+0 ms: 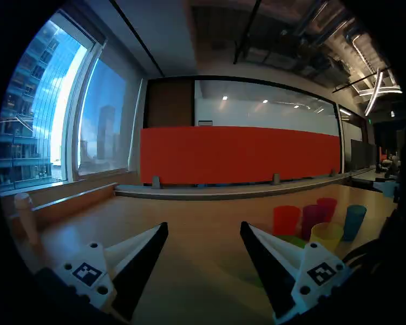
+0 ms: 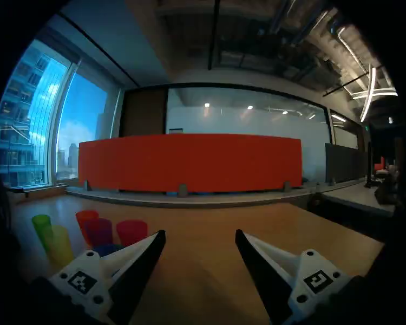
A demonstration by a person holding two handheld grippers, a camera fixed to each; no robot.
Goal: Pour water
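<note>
Left gripper (image 1: 203, 224) and right gripper (image 2: 200, 232) hold jaws wide, empty; coloured cups (image 1: 311, 219) stand outside them.

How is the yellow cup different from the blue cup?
The yellow cup is pale and see-through; the blue cup is darker. The yellow cup stands nearer the camera; the blue cup stands farther back, to its right. Both stand upright on the wooden table.

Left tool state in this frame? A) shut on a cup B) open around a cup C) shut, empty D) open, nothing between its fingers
D: the left tool is spread wide over the light wooden table, with the translucent coloured plastic cups standing apart off to one side.
</note>
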